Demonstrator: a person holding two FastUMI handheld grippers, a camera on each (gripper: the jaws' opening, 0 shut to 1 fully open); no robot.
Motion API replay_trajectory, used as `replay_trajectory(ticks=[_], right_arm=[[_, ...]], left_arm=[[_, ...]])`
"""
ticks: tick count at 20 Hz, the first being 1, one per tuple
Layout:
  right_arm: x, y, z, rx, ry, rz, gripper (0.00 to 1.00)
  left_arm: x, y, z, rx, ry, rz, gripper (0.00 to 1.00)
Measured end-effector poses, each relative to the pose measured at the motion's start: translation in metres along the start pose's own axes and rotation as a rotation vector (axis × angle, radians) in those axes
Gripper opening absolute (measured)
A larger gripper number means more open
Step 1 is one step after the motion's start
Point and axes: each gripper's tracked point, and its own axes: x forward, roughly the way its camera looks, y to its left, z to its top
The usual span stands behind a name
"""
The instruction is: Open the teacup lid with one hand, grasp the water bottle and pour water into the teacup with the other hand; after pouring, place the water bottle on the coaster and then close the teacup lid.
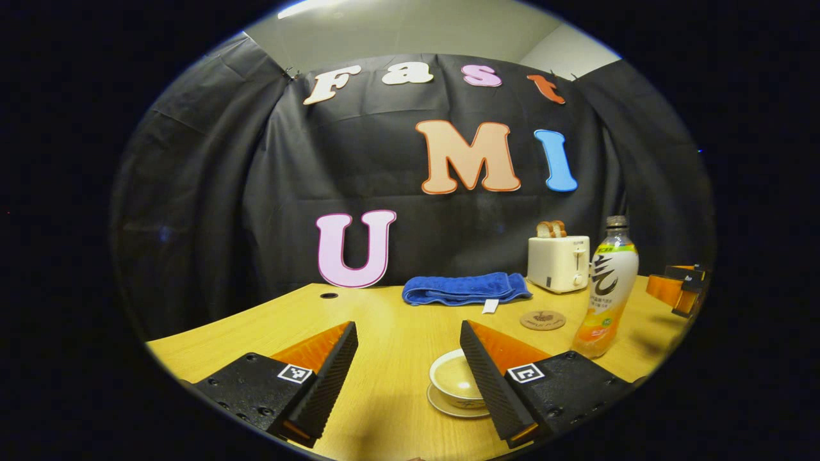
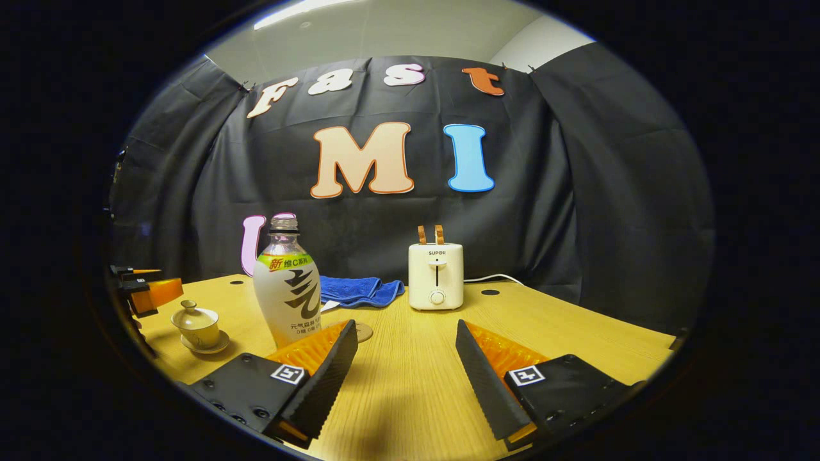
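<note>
The white lidded teacup [image 2: 197, 325] stands on its saucer at the table's left, lid with knob in place. In the left gripper view the teacup [image 1: 453, 376] sits low, just inside my left gripper's right finger, which hides part of it. My left gripper [image 1: 407, 330] is open and holds nothing. The water bottle [image 2: 286, 288] stands upright, just beyond my right gripper's left finger. The open right gripper [image 2: 405, 328] holds nothing. A round coaster [image 1: 542, 319] lies left of the bottle [image 1: 605, 288]; in the right gripper view the coaster [image 2: 363, 331] peeks from behind it.
A blue towel [image 1: 464, 288] lies folded at the back of the wooden table [image 2: 576, 326]. A white toaster [image 2: 435, 275] with bread slices stands beside it, its cord trailing right. The other gripper shows at the edge of each view.
</note>
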Motion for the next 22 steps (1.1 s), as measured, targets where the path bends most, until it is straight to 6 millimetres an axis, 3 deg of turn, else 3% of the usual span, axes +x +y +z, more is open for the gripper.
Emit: replay_trajectory(ticks=[2, 4, 6, 9, 11, 13, 17, 18, 22], right_arm=[[0.0, 0.001, 0.0, 0.0, 0.0, 0.006, 1.0], [0.001, 0.002, 0.0, 0.0, 0.0, 0.012, 0.96], [0.0, 0.004, 0.0, 0.001, 0.001, 0.019, 1.0], [0.0, 0.006, -0.001, 0.001, 0.001, 0.031, 0.98], [0.0, 0.006, -0.001, 0.002, 0.001, 0.035, 0.96], [0.0, 0.007, -0.001, 0.002, 0.001, 0.038, 1.0], [0.0, 0.008, -0.001, 0.002, 0.001, 0.045, 0.98], [0.0, 0.008, -0.001, 0.002, 0.001, 0.046, 0.98], [0.0, 0.009, -0.001, 0.002, 0.001, 0.048, 0.98]], left_arm=[[0.0, -0.019, 0.002, 0.008, 0.015, -0.059, 0.94], [0.002, -0.031, -0.001, 0.01, 0.037, -0.1, 0.94], [0.004, -0.039, -0.008, 0.007, 0.073, -0.129, 0.96], [0.008, -0.045, -0.021, 0.019, 0.139, -0.144, 0.9], [0.009, -0.05, -0.029, 0.024, 0.174, -0.155, 0.84], [0.01, -0.053, -0.034, 0.029, 0.199, -0.162, 0.79], [0.011, -0.055, -0.038, 0.061, 0.211, -0.159, 0.6], [0.011, -0.057, -0.04, 0.063, 0.216, -0.162, 0.49], [0.013, -0.059, -0.041, 0.079, 0.22, -0.162, 0.37]])
